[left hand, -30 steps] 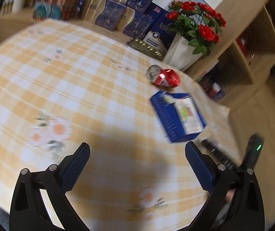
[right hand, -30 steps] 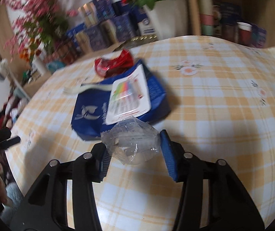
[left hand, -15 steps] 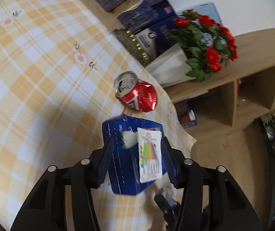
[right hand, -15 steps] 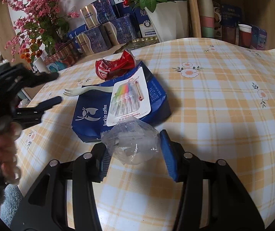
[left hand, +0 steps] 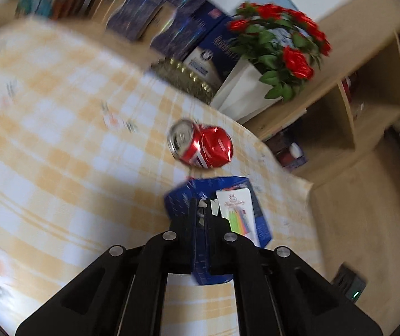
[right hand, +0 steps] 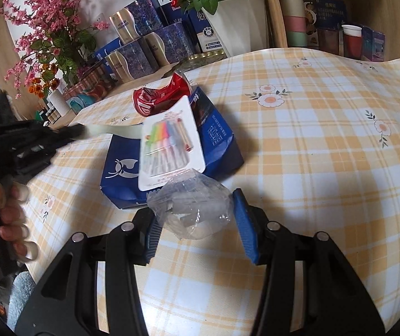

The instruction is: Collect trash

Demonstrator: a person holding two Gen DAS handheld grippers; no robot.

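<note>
the worktop (right hand: 326,145) still carried all the trash mid-frame: the blue bag (right hand: 219,140), the candle card (right hand: 169,142) on it, the crushed red can (left hand: 202,147) behind. nothing looked binned yet. my right jaws (right hand: 197,218) pinched a crumpled clear wrapper (right hand: 194,210), unchanged. my left jaws (left hand: 201,210), spread a second before, had just closed on the pale strip (right hand: 116,129) at the bag's edge.

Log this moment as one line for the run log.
left gripper: jaws just closing onto plastic fork | right gripper: gripping crumpled clear wrapper | crushed red can, blue bag: on table
</note>
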